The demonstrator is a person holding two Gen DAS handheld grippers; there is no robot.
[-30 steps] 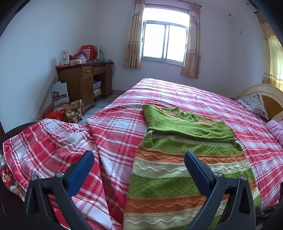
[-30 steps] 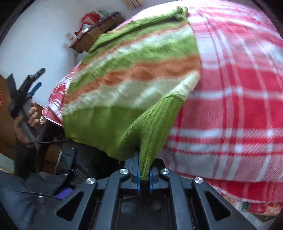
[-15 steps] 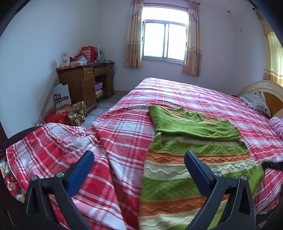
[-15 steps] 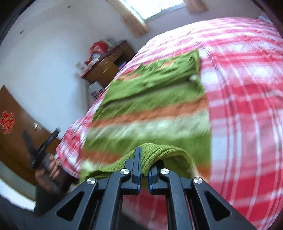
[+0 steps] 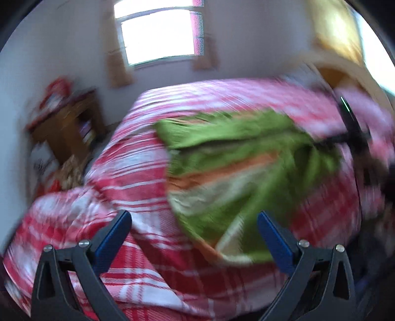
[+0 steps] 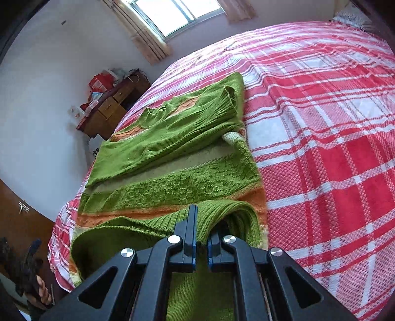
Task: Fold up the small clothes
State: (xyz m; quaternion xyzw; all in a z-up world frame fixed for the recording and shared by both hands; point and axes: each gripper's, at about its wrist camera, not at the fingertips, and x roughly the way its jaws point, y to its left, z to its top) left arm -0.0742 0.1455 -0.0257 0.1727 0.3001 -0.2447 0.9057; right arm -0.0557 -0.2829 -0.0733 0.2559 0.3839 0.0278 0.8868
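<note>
A knitted sweater in green, orange and cream stripes (image 6: 172, 158) lies on a bed covered by a red, pink and white plaid bedspread (image 6: 321, 138), toward the bedspread's left edge as the right wrist view shows it. Its long axis runs away from the right camera toward the window wall, neckline at the far end. One plain green sleeve (image 6: 177, 128) is folded across the chest, its ribbed cuff touching the sweater's right edge. The near green ribbed part is lifted off the body and curls over the orange stripe, pinched in the right gripper (image 6: 202, 243), whose blue-lined jaws are pressed together on the knit.

The left gripper (image 5: 193, 237) hangs above the bed's near corner with its blue-padded fingers (image 5: 112, 234) spread wide and nothing between them. Its view is heavily blurred; the sweater (image 5: 242, 172) shows there as a green and orange smear, with the right gripper (image 5: 350, 133) a dark shape at its far right edge.

A brown wooden desk with drawers (image 6: 111, 108) stands against the wall beyond the bed, holding red packages and other small clutter too blurred to name. A curtained window (image 6: 172, 14) sits behind it.
</note>
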